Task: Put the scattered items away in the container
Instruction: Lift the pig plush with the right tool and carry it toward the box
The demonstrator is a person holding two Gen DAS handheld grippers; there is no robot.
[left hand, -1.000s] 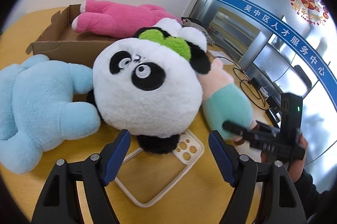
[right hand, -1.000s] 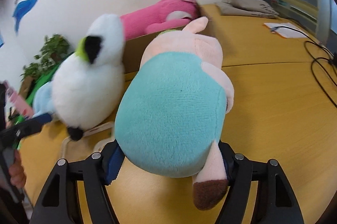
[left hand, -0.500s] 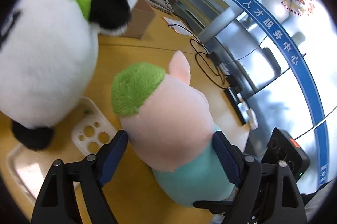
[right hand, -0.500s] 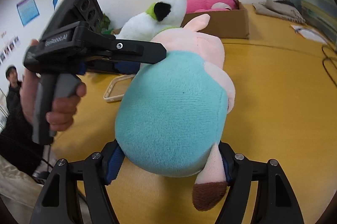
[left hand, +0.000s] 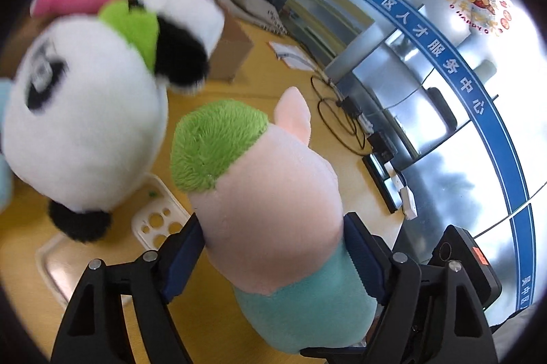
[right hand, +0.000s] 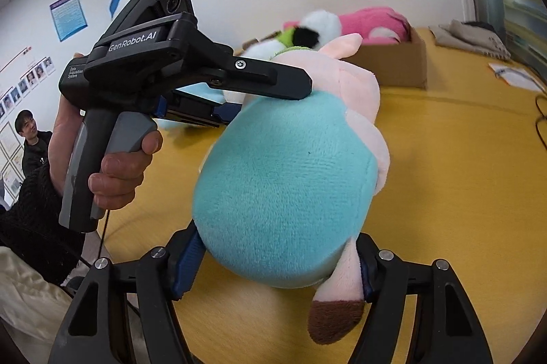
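Now both tongs clamp the pig plush (right hand: pixel 283 189) — right tongs (right hand: pixel 273 265) on its teal body, left tongs (left hand: pixel 273 247), just closing, on its pink head — sharing the bulky toy, apparently for carrying toward the cardboard box (right hand: pixel 400 66) across the counter (right hand: pixel 444 176).

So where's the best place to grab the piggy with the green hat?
Take the pig plush around its round teal tummy, coming from the leg end with a jaw on each side. That part is fat and squashy, so the jaws probably sink in and hold. It is long, so the pink head wants a second grip.
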